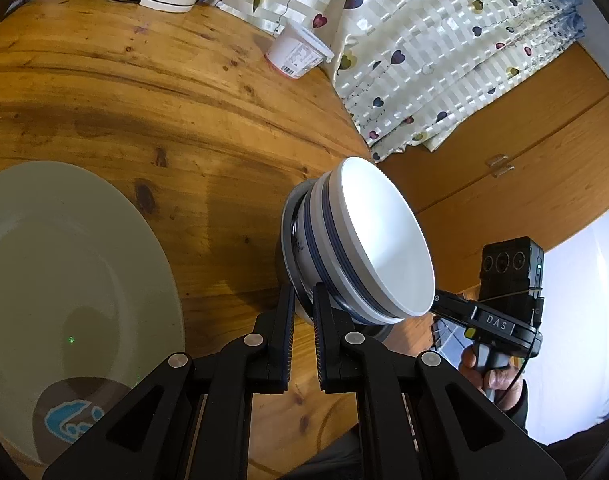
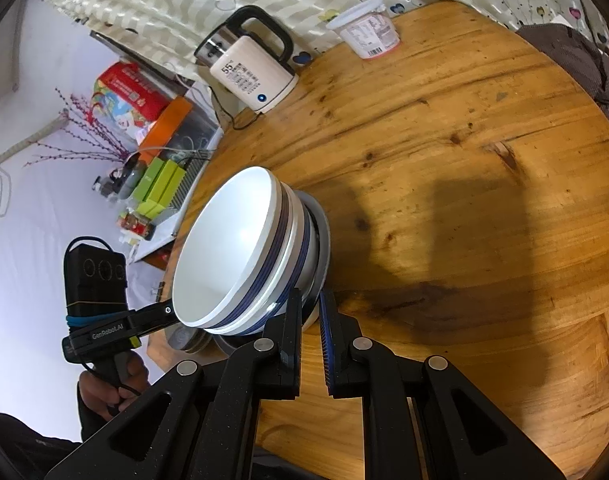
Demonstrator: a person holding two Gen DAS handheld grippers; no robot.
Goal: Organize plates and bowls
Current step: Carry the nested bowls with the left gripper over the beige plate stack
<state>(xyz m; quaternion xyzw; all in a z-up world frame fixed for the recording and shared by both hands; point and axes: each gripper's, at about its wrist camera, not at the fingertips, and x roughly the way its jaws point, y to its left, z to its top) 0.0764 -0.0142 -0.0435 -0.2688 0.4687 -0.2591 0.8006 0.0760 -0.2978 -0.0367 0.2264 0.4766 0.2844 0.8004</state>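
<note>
Both grippers, left gripper (image 1: 303,296) and right gripper (image 2: 311,300), pinch the grey plate (image 1: 290,220) under the nested bowl stack (image 1: 376,240), frame centre. Bowls stacked; large plate (image 1: 84,264) lower left unsorted. Kettle (image 2: 250,68) far back.

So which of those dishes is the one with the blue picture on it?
The big flat plate lying alone on the table, beside the left claw. The stacked bowls carry only dark blue stripes around their outsides.
</note>
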